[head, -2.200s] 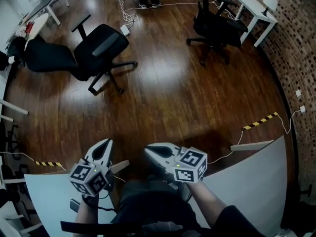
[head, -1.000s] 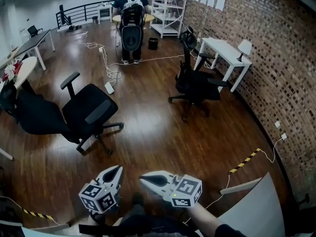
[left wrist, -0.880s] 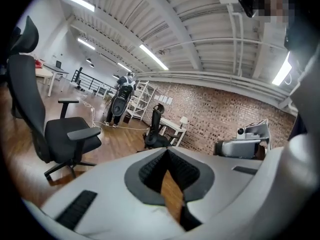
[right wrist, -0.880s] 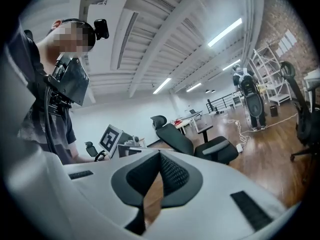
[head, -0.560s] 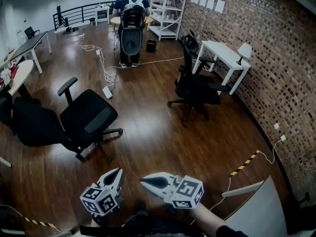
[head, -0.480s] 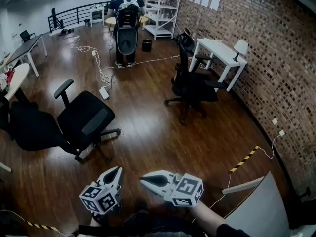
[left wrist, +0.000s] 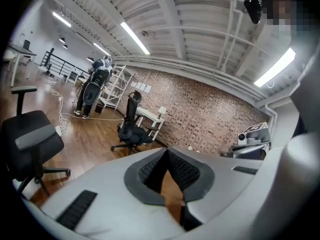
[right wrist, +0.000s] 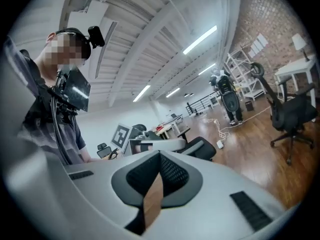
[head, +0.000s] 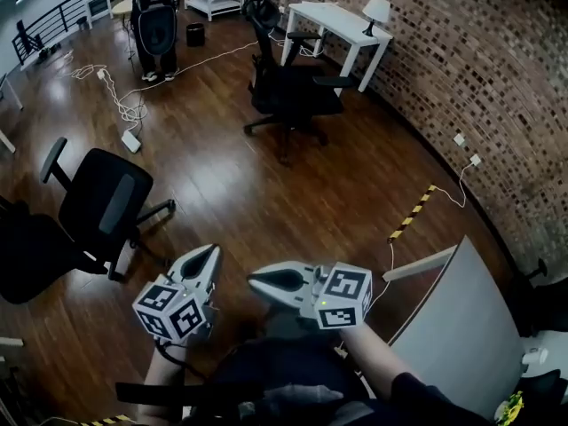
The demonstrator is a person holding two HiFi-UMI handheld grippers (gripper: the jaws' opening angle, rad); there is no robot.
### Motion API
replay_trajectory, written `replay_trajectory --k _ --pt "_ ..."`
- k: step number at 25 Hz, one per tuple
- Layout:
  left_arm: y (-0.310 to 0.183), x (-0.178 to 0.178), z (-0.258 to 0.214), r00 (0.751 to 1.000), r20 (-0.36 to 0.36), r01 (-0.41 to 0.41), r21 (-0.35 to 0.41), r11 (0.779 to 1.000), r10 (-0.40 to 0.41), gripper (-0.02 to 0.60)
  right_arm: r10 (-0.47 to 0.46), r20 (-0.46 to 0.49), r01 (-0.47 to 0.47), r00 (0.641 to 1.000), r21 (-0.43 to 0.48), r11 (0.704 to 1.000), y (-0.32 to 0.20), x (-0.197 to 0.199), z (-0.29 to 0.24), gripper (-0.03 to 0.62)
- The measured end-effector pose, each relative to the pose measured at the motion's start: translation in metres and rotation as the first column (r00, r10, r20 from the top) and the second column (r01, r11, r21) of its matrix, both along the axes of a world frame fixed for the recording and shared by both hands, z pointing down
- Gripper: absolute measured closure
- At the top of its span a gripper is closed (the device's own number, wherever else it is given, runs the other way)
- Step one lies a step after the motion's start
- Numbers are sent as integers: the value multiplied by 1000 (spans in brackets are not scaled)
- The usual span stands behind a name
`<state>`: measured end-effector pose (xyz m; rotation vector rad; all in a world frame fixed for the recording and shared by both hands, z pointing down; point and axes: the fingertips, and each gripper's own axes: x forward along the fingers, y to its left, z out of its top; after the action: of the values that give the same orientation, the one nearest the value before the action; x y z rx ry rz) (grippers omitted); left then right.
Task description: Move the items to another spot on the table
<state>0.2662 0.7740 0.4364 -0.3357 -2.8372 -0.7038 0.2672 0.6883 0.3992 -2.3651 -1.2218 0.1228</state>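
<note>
Jaws together and empty, left gripper [head: 208, 253] and right gripper [head: 255, 279] aim over wooden floor [head: 293, 202]; the task seems unstarted, and next likely means turning toward the white table [head: 461, 327] right of both jaws.

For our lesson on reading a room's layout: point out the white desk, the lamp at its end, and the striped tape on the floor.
white desk [head: 333, 18], head view, on the desktop.
lamp [head: 378, 8], head view, on its shade.
striped tape [head: 412, 212], head view, midway along the strip.

Office, swivel chairs [head: 99, 204], white desk [head: 330, 18] (brick wall [head: 461, 51])
</note>
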Motion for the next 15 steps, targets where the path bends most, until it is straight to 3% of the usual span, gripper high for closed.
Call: replay_trajectory --k 3,8,11,15 --pt "-8 -27 1 997 -45 -65 -19 998 64 588 82 -58 -83 995 -15 996 4 -37 -3 614" --pt "5 -69 13 990 -131 -63 -16 998 60 588 52 -209 -70 976 -78 995 8 -75 -7 614" --pt "4 -112 13 985 -146 -92 -8 996 90 588 71 -225 -92 972 -88 992 10 -115 -4 614" --pt "-2 -186 3 968 -187 -179 -55 982 166 588 99 -323 -144 941 -118 983 0 -182 -13 614"
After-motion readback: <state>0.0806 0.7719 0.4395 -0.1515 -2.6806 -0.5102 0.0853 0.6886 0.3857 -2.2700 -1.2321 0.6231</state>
